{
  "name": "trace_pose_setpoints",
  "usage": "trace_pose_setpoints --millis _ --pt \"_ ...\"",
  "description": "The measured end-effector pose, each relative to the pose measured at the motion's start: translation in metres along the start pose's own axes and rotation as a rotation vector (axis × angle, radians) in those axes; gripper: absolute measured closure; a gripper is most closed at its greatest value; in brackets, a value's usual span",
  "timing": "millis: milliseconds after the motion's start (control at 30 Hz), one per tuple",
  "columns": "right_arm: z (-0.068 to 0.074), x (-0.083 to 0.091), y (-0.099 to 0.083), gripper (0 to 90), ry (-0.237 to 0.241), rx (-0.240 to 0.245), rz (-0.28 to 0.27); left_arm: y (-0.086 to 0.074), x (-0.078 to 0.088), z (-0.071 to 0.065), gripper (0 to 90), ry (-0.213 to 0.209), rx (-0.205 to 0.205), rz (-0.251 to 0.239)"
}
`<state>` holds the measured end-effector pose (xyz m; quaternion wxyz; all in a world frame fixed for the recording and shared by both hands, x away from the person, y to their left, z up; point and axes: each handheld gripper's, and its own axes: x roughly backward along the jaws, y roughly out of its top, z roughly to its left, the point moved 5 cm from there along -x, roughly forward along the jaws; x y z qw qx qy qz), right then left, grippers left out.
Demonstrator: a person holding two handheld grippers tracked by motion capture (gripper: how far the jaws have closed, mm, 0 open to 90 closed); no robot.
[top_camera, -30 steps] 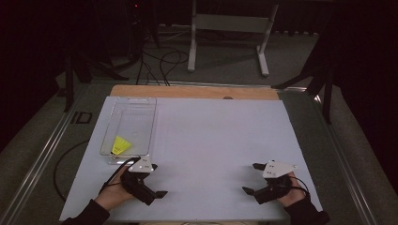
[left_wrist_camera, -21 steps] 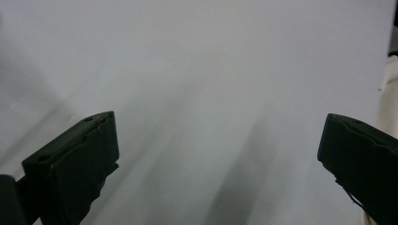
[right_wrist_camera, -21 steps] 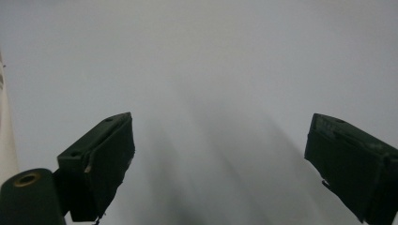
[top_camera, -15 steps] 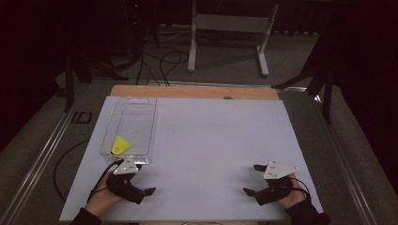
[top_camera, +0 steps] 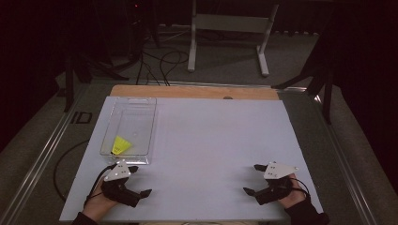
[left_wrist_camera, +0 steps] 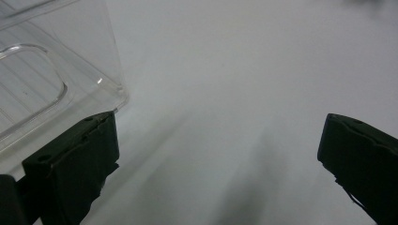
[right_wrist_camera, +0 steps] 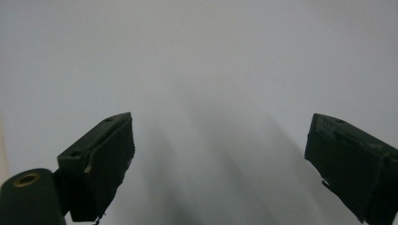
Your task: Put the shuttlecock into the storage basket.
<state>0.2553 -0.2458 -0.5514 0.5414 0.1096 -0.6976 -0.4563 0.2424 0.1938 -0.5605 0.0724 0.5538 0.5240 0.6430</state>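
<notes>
in the high view the left gripper (top_camera: 140, 181) sits at the lower left of the frame, jaws spread wide with nothing between them, resting low over the white table (top_camera: 216, 140). the right gripper (top_camera: 254, 178) is at the lower right, jaws likewise spread and empty, well apart from anything but bare table top

the thing in play looks to be the small yellow piece (top_camera: 121, 146) lying inside the clear plastic tray (top_camera: 151, 123). it rests near the tray's lower end in the frame, toward its left wall, and seems roughly wedge-shaped with its narrow tip pointing up the frame; its exact form is too small to tell. the tray's long axis runs up and down the frame, so the yellow piece lies at the end closest to the person

the relation that matters: the yellow piece lies just above the left gripper in the high view, with the tray's near wall standing between the two. the left hand is plainly the nearer one; the right gripper is far across the table. in the left gripper view the tray's rounded corner (left_wrist_camera: 109, 89) shows at the upper left, just beside the left-hand jaw, and this gripper points past the corner, toward open table

my judgement is that the next reach would have the left gripper lift over that near wall and come down on the piece from above
</notes>
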Motion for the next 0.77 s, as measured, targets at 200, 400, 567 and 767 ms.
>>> trace_pose_setpoints --millis 200,400,567,767 --pt "-0.0009 -0.0009 -0.0011 8.8 -0.011 0.001 0.001 -0.003 0.004 0.0005 0.0 -0.006 -0.004 -0.024" --pt "-0.0015 -0.0016 -0.0023 8.8 -0.01 -0.01 0.005 -0.0027 0.0024 -0.0018 0.0 -0.018 -0.009 -0.021" --pt "-0.0018 -0.0024 -0.0026 8.8 -0.015 -0.008 0.011 -0.001 0.0023 -0.0034 0.0 -0.024 -0.004 -0.036" --pt "-0.0016 -0.0034 -0.0032 8.8 -0.01 -0.008 0.015 -0.0013 0.0012 -0.0035 0.0 -0.029 -0.006 -0.031"
